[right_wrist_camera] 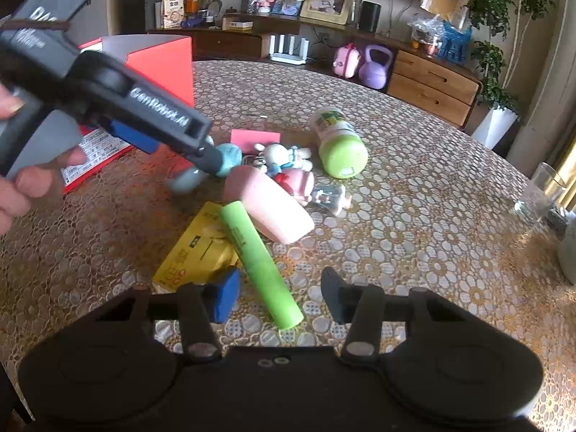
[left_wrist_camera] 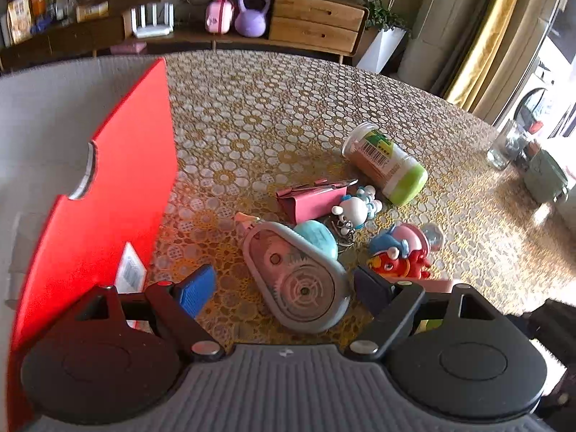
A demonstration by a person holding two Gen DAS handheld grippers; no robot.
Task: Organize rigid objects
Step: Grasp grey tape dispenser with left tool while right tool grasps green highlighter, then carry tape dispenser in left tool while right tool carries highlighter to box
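Nearest the left wrist camera, the left gripper (left_wrist_camera: 284, 288) has its fingers spread wide, and a grey correction-tape dispenser (left_wrist_camera: 298, 280) lies flat on the tablecloth (left_wrist_camera: 252, 126) between the two pads, touched by neither so far as can be seen; a teal rounded piece (left_wrist_camera: 316, 239) sits just beyond it, and a red box (left_wrist_camera: 108, 180) stands close outside the left finger. In the right wrist view the right gripper (right_wrist_camera: 280, 297) is likewise spread, holding nothing; a green marker (right_wrist_camera: 259, 262) lies between its fingers, its near end down by the fingertips, with a yellow packet (right_wrist_camera: 194, 252) under and beside the left finger and a pink case (right_wrist_camera: 270, 208) just ahead. Further forward of both sit a white toy figure (right_wrist_camera: 284, 156) and a green-lidded jar (right_wrist_camera: 338, 142) on its side. The step in hand looks like picking the dispenser for the box; the next move probably calls for lowering and closing squarely across its flat body, which may slip if pinched on the rounded end. Readable writing: "Genrobot.AI", as best it reads, on the left gripper's side in the right view; the jar's barcode label and the box's white sticker are too blurred.
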